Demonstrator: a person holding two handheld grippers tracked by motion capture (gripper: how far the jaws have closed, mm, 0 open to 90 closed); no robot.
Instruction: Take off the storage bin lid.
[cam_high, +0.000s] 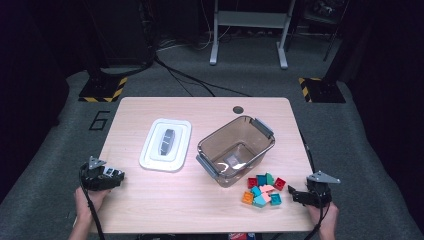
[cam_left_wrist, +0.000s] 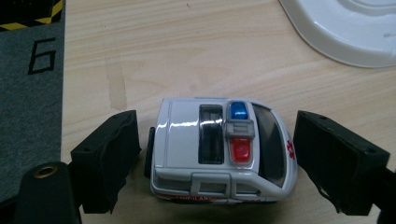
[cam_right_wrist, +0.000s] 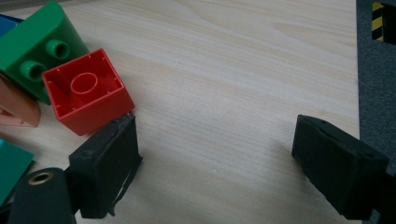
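White, glossy and hard, the toy ambulance (cam_left_wrist: 223, 151) on the bench (cam_left_wrist: 187, 56) beside the lid (cam_left_wrist: 336, 32) looks light but slippery, sitting untouched between the left claw's (cam_left_wrist: 217, 163) open jaws, best pinched end-to-end.

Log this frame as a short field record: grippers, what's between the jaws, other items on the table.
left gripper: open, jaws either side of toy ambulance, small gaps both sides
right gripper: open, nothing between jaws, beside red brick
bin: clear, mid-table, lid off
lid: white, flat on table, left of bin
brick pile: in front of bin
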